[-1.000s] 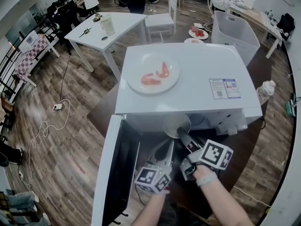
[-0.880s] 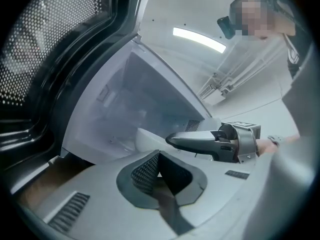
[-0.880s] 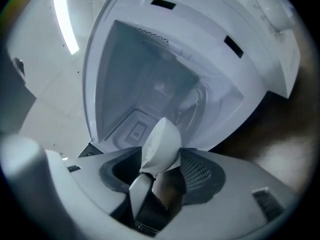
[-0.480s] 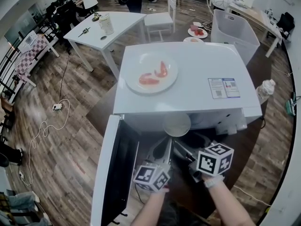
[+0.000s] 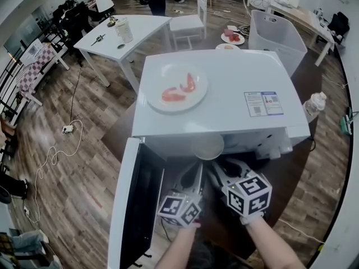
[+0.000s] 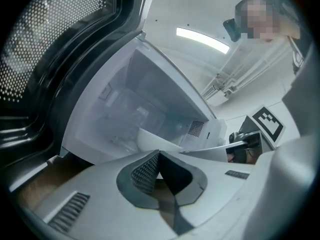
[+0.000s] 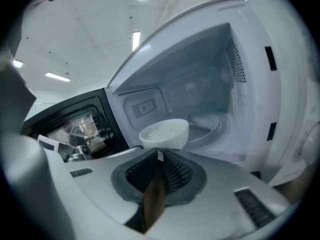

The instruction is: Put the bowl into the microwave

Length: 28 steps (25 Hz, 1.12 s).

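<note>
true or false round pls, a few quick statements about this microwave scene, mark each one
1. The microwave door is open. True.
2. The plate on top of the microwave is empty. False: red food lies on it.
3. The bowl rests on top of the microwave. False: it is lower down, at the microwave's open front.
4. The left gripper has its jaws together with nothing between them. True.
</note>
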{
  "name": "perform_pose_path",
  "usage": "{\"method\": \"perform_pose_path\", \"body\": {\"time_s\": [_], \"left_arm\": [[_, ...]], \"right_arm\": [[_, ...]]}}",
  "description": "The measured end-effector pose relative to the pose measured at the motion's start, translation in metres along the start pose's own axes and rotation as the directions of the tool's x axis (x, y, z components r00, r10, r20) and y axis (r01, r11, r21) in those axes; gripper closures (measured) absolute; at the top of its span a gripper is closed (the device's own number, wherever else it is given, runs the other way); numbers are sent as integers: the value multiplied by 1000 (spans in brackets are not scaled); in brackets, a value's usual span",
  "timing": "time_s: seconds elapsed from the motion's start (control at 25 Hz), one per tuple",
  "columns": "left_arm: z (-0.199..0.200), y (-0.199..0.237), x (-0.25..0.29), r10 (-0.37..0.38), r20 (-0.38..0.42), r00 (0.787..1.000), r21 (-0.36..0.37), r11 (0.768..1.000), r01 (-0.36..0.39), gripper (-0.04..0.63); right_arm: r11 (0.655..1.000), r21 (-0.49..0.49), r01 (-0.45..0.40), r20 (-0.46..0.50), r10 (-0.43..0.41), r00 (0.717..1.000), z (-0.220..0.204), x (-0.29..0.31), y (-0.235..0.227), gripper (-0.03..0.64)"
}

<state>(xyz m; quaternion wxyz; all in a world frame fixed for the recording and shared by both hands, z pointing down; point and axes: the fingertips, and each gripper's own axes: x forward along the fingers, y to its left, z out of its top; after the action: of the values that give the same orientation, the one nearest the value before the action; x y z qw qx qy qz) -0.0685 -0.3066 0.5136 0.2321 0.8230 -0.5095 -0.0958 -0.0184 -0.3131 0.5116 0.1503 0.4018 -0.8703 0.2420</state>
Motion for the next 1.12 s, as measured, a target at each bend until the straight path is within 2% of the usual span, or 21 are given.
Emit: {"method": "perform_pose_path", "body": {"time_s": [0.04,0.08,0.44,0.76,0.96,1.12], "left_arm": [[0,1,1,1,-1,1000,1,1000,-1,583],[0,2,2,1,-3,1000,1,1000,-1,583],[8,9,8,2,4,1000,1,1000,-2,583],[11,15,14,7,8,1000,-12,1000,-7,583],[11,15,19,8,-13,1000,30,1000,-8,583],[11,14,23,6,-20,1000,36,999,-5,583]], "right_arm": [[1000,-1,7,10,-7,1000,2,0,-1,601],[1000,0,11,16,-11,1000,4,1,-2,614],[999,32,11,22,-11,1000,6,7,-3,614],[999,0,47,20,-47,999,7,13,-6,614],[999,4,34,28,-34,999,6,16,-1,614],[999,17,34,38,-35,999,6,20,0,614]]}}
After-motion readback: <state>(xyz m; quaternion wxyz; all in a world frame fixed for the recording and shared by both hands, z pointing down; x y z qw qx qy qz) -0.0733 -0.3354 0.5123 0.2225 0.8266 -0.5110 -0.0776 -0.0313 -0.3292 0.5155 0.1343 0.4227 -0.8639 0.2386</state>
